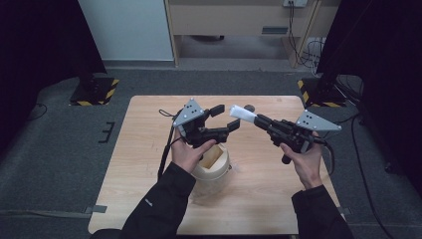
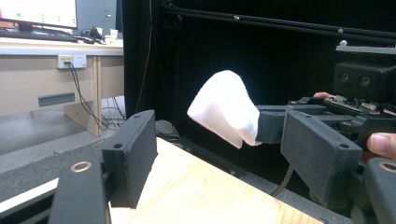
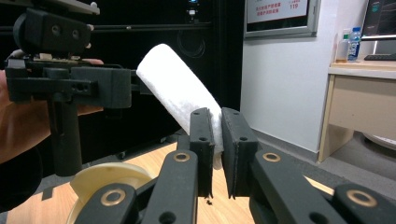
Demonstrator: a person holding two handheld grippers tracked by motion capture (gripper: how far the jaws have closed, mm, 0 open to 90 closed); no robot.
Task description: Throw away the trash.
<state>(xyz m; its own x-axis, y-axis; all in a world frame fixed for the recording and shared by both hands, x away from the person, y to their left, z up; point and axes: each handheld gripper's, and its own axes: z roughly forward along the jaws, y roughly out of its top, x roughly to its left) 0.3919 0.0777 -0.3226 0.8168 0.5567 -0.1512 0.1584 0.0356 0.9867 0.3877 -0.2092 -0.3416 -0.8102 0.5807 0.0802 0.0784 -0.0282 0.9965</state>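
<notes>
1. Table (image 1: 149, 169): light wood, matt, fine straight grain.
2. White roll (image 3: 180, 100): soft cloth or paper towel, can't tell which; fuzzy matt surface.
3. Right gripper (image 3: 214, 135): black plastic jaws, matt, slightly grainy; brass-coloured rings at the pivots.
4. Left gripper (image 1: 225, 117): same matt black plastic, with a grey plate on top that looks like dull metal.
5. Cream tub (image 1: 219, 167): smooth plastic, faint sheen.
6. Floor (image 1: 59, 164): grey carpet, rough and matt.
7. Sleeves (image 1: 159, 204): dark cloth, matt.
</notes>
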